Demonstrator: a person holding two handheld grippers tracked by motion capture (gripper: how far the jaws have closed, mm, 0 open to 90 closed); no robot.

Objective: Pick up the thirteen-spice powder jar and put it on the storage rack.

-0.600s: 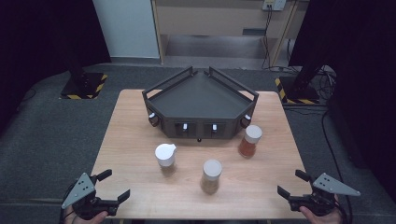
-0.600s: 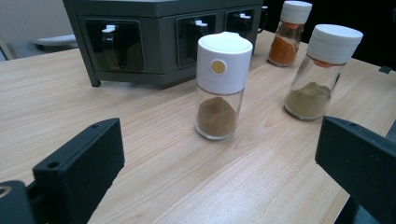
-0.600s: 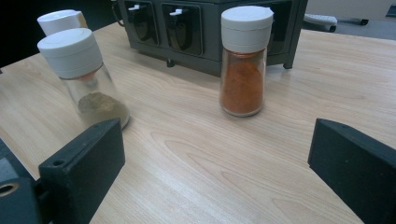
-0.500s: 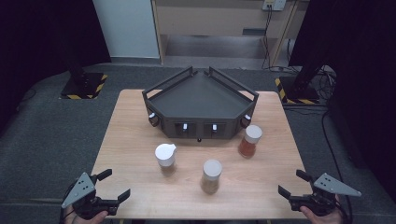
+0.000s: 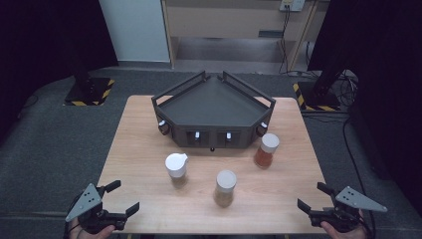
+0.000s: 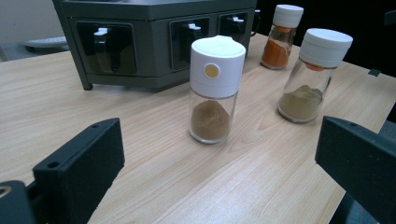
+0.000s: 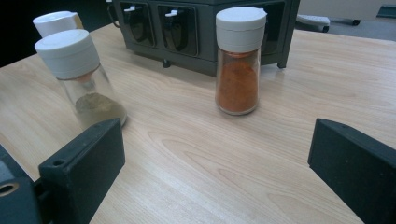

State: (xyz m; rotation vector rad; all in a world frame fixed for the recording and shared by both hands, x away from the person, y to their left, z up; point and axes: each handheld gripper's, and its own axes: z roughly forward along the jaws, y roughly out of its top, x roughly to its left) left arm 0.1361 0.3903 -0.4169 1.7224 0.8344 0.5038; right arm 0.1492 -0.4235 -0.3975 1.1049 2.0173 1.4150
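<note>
Three white-capped glass spice jars stand upright on the wooden table (image 5: pixel 139 149). One with brown powder (image 5: pixel 176 169) (image 6: pixel 215 91) stands at centre left. A second with grey-tan powder (image 5: pixel 225 187) (image 6: pixel 314 77) (image 7: pixel 79 77) is nearest the front. The third, with orange powder (image 5: pixel 266 150) (image 7: pixel 238 60) (image 6: pixel 281 35), stands at the right. Behind them sits a dark angular rack (image 5: pixel 213 112) with front slots. My left gripper (image 5: pixel 118 198) (image 6: pixel 219 168) is open at the table's front-left corner. My right gripper (image 5: pixel 312 197) (image 7: pixel 217 163) is open at the front-right corner. Both hold nothing.
Dark carpet surrounds the table. Stands with yellow-black striped bases (image 5: pixel 89 92) sit at the back left and back right. A pale cabinet (image 5: pixel 234 25) stands behind. Bare wood lies between the jars and the front edge.
</note>
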